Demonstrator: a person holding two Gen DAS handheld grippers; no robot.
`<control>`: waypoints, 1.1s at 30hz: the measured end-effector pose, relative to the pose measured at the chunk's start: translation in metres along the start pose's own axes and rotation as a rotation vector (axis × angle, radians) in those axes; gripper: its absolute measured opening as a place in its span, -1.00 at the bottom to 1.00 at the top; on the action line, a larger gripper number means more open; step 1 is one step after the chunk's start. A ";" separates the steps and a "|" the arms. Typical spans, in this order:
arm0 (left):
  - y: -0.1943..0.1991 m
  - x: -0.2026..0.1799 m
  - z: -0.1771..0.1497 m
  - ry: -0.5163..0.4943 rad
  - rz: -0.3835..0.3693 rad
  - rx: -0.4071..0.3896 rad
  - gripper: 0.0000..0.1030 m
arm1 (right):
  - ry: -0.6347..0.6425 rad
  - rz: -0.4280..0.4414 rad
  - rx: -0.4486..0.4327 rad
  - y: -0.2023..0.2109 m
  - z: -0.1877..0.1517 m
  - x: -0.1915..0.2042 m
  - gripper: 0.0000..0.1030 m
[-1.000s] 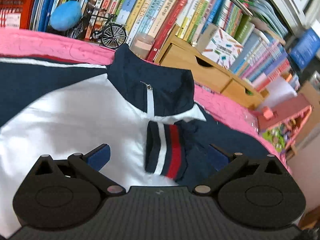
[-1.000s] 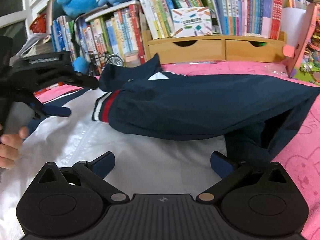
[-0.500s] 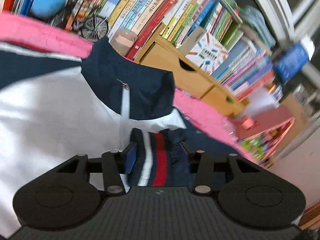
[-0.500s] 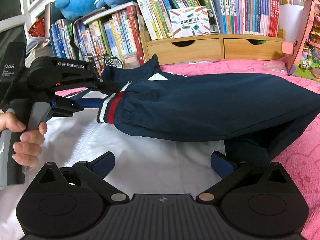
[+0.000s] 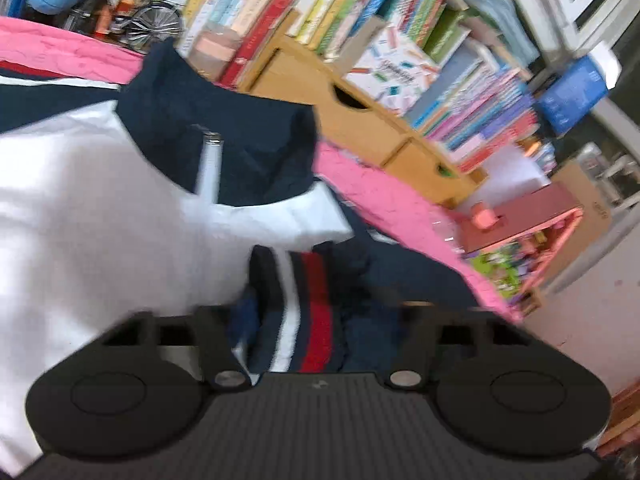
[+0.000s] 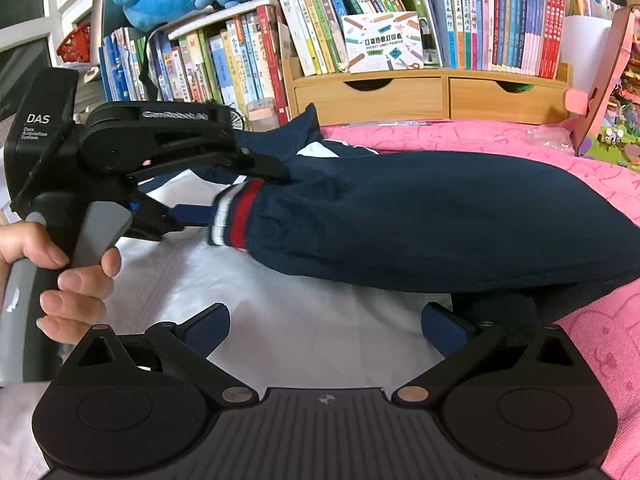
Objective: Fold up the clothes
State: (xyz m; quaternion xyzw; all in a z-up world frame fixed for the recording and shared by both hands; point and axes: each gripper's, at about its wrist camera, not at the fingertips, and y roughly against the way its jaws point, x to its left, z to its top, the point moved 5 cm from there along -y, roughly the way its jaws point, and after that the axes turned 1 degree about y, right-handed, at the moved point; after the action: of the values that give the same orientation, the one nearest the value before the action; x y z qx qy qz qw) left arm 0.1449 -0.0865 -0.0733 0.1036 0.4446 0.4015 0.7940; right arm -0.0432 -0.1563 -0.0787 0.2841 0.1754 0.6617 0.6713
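1. Your left gripper (image 5: pixel 316 320) was clamped on the striped knit cuff (image 5: pixel 298 312) of the navy sleeve (image 6: pixel 440 216); the white and red bands of the cuff sat squarely between the two fingers, bunched against both.
2. In the right wrist view, the same left gripper (image 6: pixel 244 188) reached in from the left edge, one finger over the top of the cuff (image 6: pixel 234 216) and one under it. Your hand (image 6: pixel 68 276) was wrapped round the grey handle.
3. The navy-and-white zip-up jacket (image 5: pixel 100 220) lay flat on the pink textured blanket (image 6: pixel 592 344), its white front panel facing up and its navy stand collar (image 5: pixel 224 140) pointing toward the wooden drawer unit (image 6: pixel 432 96) beneath the shelved books (image 6: pixel 500 20).
4. The sleeve lay across the white panel, from the blanket on the right to the cuff on the left, below the collar.
5. Your right gripper (image 6: pixel 326 328) stood released, fingers spread wide with nothing between them; it hovered over the white panel, near the lower edge of the sleeve. The right-hand fingertip was just beside the dark fold of the sleeve; contact could not be told.
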 end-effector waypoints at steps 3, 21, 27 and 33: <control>0.012 -0.011 0.006 0.015 -0.106 -0.048 -0.45 | 0.005 -0.004 0.002 0.000 0.000 0.001 1.00; 0.018 -0.018 0.028 -0.031 0.102 -0.133 -0.83 | 0.032 -0.028 0.014 0.001 0.001 0.004 1.00; 0.060 0.000 0.061 -0.072 0.215 -0.276 -0.85 | 0.038 -0.032 0.016 -0.003 -0.003 0.005 1.00; 0.086 0.037 0.070 -0.053 0.261 -0.299 -0.88 | 0.039 -0.034 0.016 -0.006 -0.007 0.007 1.00</control>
State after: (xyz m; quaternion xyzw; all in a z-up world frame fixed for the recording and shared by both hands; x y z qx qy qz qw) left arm 0.1631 0.0103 -0.0105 0.0519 0.3420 0.5598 0.7530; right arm -0.0422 -0.1485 -0.0865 0.2735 0.1983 0.6542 0.6767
